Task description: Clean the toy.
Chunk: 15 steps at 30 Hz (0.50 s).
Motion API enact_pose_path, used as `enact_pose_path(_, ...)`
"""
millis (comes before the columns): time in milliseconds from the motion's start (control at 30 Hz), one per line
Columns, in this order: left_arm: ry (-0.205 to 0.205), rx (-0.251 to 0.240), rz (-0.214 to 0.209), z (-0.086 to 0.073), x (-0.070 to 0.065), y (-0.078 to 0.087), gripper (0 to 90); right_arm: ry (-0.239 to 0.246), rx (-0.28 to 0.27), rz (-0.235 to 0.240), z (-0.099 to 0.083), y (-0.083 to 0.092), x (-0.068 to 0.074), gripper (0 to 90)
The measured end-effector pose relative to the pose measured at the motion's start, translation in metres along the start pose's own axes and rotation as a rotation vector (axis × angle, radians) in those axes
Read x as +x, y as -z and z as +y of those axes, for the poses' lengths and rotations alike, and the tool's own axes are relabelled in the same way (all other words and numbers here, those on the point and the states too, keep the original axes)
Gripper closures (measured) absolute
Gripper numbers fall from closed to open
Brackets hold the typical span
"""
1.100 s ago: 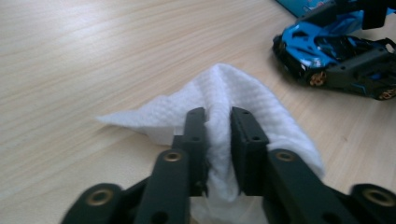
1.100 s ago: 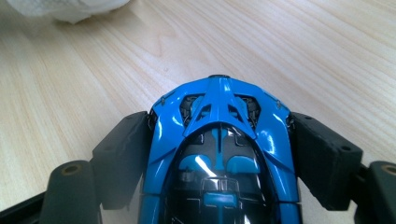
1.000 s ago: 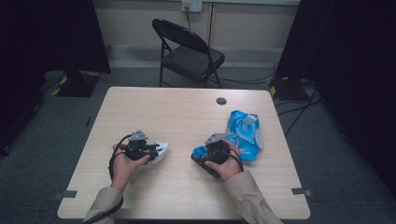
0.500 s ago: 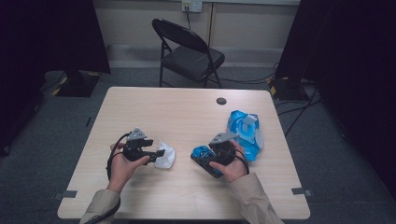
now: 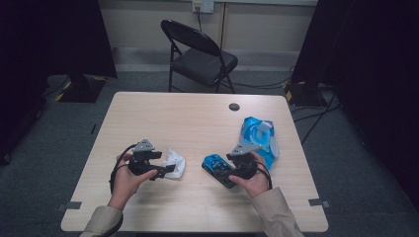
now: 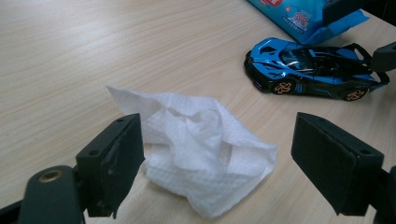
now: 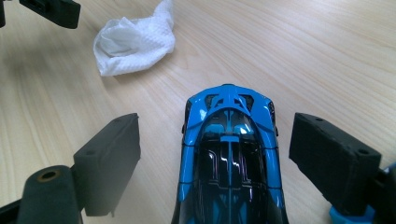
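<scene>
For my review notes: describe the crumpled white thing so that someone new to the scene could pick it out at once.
On the light wooden table, look at its near left part, just ahead of the left gripper, whose jaws stand open around it without pressing. There lies a crumpled white wipe. It is soft, white and shapeless, unlike the glossy blue toy car and the blue wipe pack further right.

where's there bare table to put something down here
Bare: the far half of the table, left of the small black disc, and the near edge between the forearms. Crowded: the white wipe, blue toy car and wipes pack.
</scene>
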<state>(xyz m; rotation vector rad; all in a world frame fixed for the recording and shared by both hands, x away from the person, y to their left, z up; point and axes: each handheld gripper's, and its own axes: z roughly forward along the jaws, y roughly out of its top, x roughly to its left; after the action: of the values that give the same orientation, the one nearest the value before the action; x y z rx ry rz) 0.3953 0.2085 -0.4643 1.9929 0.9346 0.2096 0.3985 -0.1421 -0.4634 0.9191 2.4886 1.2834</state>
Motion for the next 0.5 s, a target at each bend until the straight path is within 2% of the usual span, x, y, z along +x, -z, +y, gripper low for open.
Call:
enact_pose_path(100,-0.005,0.002,-0.009,-0.001,-0.001,0.004,16.6,0.01,-0.003,-0.007,-0.002,0.005,0.001,16.1)
enact_pose_path(333,-0.01,0.003,-0.023,-0.004,-0.005,0.008,16.7,-0.005,-0.013,0.013,-0.005,0.013,0.001,16.3)
enact_pose_path(500,-0.013,-0.001,-0.037,-0.004,-0.008,0.011,16.8,0.008,-0.015,0.005,-0.011,0.021,0.0,16.2)
